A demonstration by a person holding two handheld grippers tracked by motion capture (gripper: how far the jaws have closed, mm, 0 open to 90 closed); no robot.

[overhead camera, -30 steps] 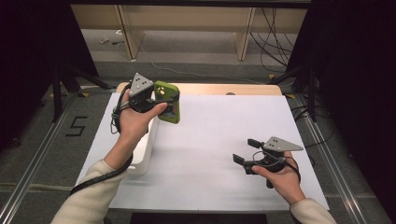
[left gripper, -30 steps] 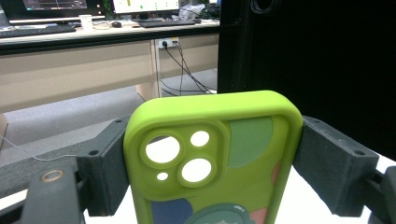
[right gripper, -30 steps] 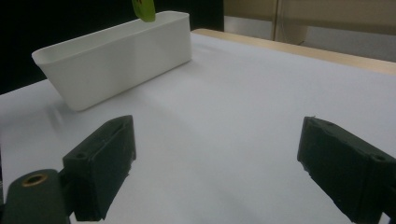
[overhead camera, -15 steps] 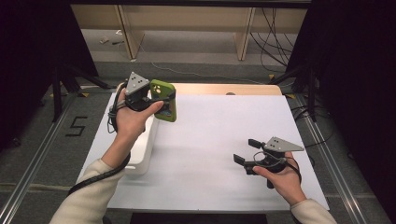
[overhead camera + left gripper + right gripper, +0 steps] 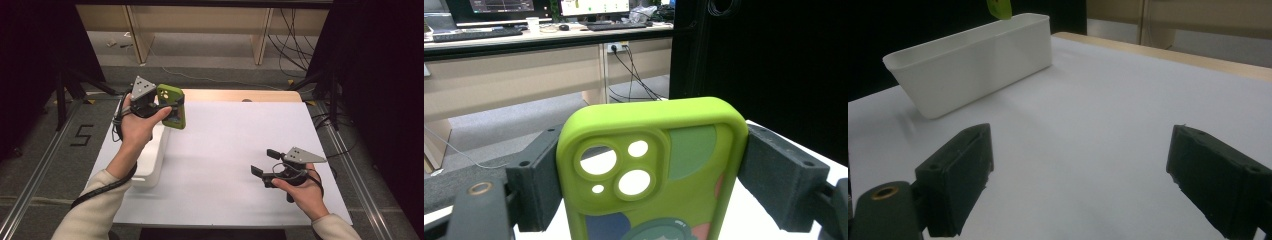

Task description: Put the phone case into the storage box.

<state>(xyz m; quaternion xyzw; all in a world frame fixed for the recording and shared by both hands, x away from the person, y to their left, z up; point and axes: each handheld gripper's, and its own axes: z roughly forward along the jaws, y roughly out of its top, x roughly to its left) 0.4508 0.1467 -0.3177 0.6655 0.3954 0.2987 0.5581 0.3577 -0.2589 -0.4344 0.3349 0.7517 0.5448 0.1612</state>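
A lime-green phone case (image 5: 172, 104) with camera cut-outs hangs in the air above the far end of the white bin (image 5: 151, 160), my left gripper (image 5: 170, 106) shut on its two long sides. In the left gripper view the case (image 5: 659, 165) stands upright between both black pads (image 5: 536, 180), its lower part cut off by the frame's edge. My right gripper (image 5: 265, 162) rests low over the white table (image 5: 225, 145) at the right front, jaws wide apart with nothing between them (image 5: 1078, 180).
The long white bin (image 5: 973, 60) lies along the table's left side. A wooden strip (image 5: 240, 95) borders the table's far edge. Black curtains stand on both sides, with cables on the floor beyond.
My left hand has carried the green case a little toward the table's far left, over the bin's end. The right gripper has kept still.
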